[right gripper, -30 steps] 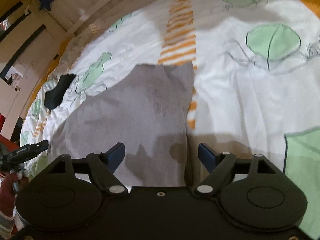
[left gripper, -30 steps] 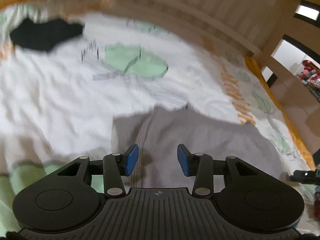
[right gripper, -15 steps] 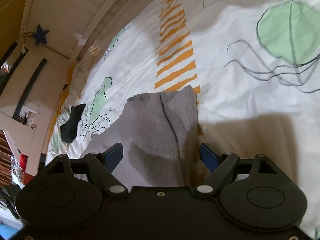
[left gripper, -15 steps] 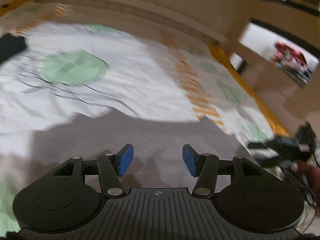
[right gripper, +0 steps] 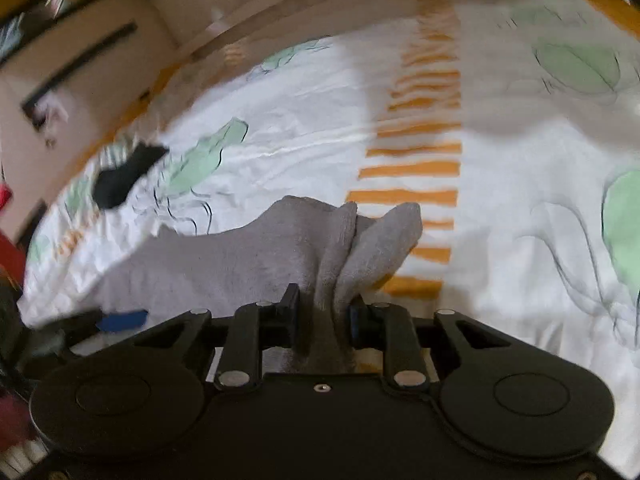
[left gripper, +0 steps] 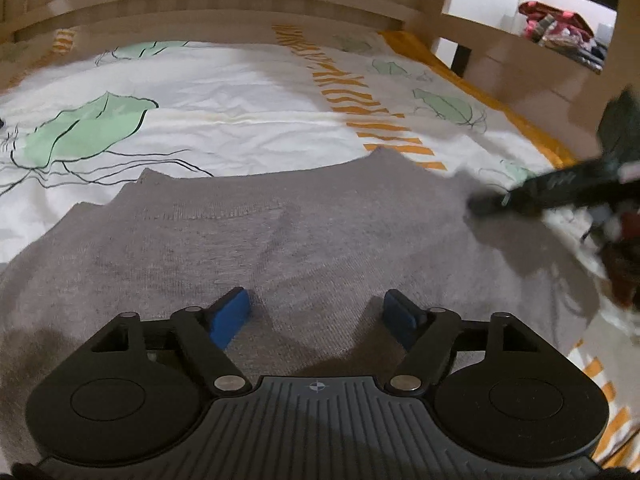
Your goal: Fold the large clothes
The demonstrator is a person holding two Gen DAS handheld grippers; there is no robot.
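Note:
A large grey knit garment lies spread flat on the bed. Low over its near part hovers my left gripper; its jaws are opening, the blue pads stand wide apart and only flat cloth lies beneath them. In the right wrist view the grey garment's corner is bunched into an upright fold. My right gripper is closing on that fold, and its pads pinch the cloth. The right gripper also shows blurred at the garment's right edge in the left wrist view.
The bed has a white sheet printed with green shapes and orange stripes. A black item lies on it toward the far left. A wooden bed rail runs along the back. Piled clothes sit on a shelf at right.
My left gripper swung across and down over the garment and its jaws widened. My right gripper went from wide open to pinching the garment's corner, which now stands up in a fold.

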